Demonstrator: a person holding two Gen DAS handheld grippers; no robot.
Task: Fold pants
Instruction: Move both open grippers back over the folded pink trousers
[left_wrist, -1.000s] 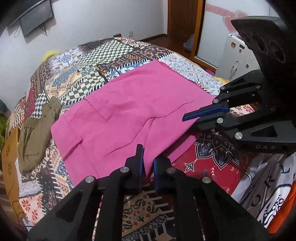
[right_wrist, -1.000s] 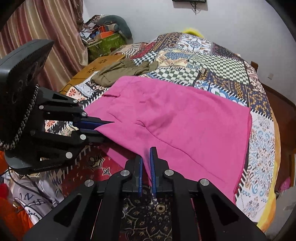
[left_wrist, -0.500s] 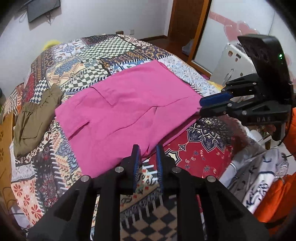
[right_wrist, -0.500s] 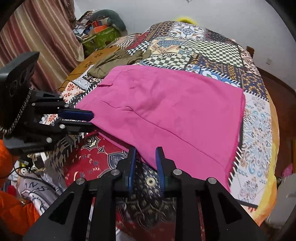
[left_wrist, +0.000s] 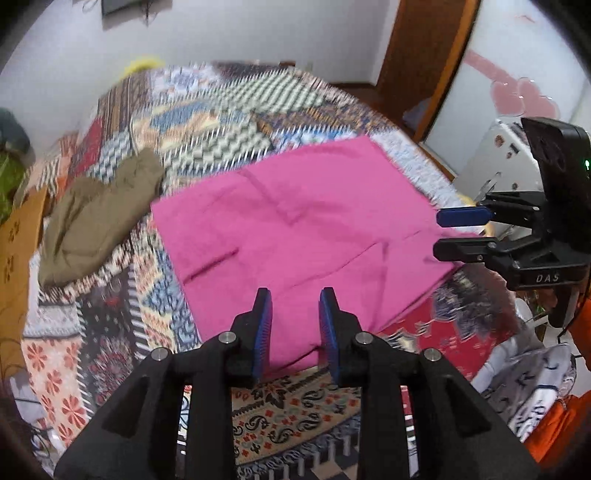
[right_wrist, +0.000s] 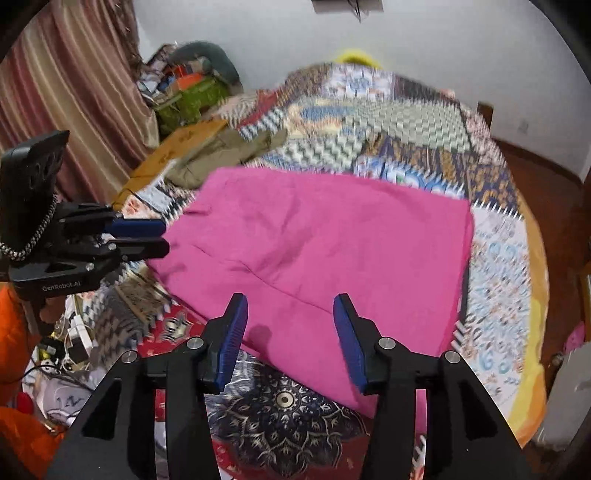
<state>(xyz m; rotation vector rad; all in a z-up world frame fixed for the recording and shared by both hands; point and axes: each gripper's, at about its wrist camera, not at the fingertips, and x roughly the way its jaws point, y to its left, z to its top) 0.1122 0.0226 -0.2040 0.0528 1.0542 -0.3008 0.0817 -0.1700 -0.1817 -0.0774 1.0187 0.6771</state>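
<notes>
Lying flat and folded near the bedspread's (right_wrist: 509, 280) front edge: pink pants (right_wrist: 332, 251), beside an olive garment (left_wrist: 96, 214) toward the left edge. Hovering over the pants' near hem with fingers spread apart and holding nothing: left gripper (left_wrist: 295, 321). Likewise gaping wider, touching nothing: right gripper (right_wrist: 290, 332).

Likely a home bedroom: a patchwork-quilted bed (right_wrist: 406, 122), striped curtains (right_wrist: 74, 92), and a wooden door (left_wrist: 424, 55).
</notes>
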